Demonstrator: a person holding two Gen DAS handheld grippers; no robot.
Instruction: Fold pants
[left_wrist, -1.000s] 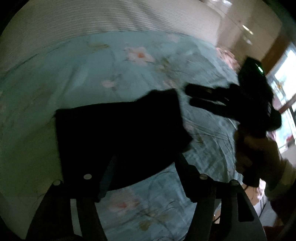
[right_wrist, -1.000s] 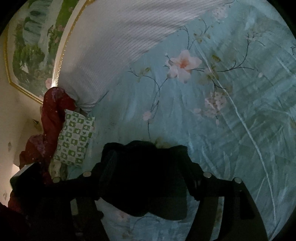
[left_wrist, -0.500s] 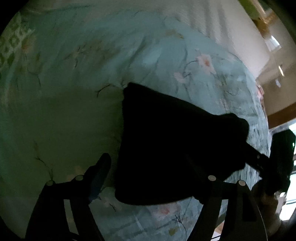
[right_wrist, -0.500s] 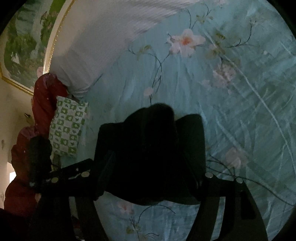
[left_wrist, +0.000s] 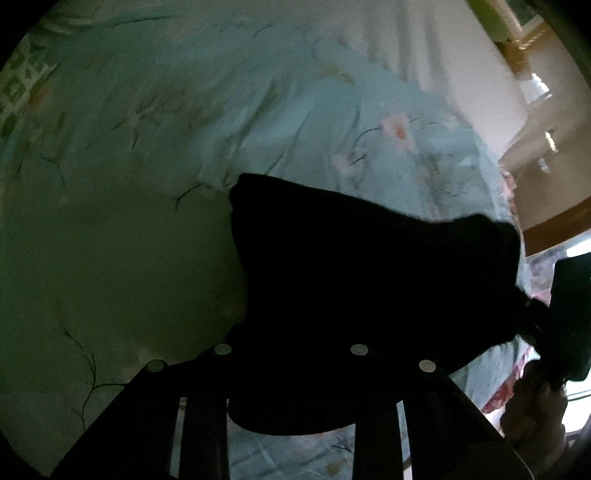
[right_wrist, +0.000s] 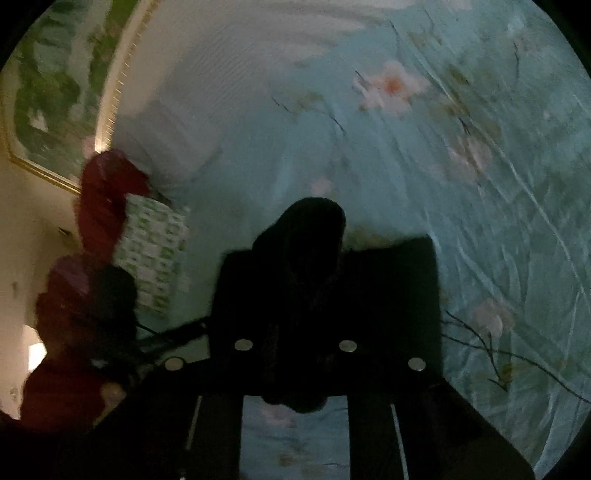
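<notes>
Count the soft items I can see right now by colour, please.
Black folded fabric pants: 1
Teal floral bedsheet: 1
White ribbed bedding: 1
Green-and-white checked cushion: 1
Dark red cloth heap: 1
Total: 5

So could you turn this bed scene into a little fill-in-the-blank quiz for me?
1. The pants being folded are ____ in colour.
2. They lie on a light blue bedsheet printed with pink ____.
3. In the right wrist view, a pillow at the left has a white and ____ pattern.
4. Both the left gripper and the right gripper have their jaws closed on the ____.

Missing words: black; flowers; green; pants
</notes>
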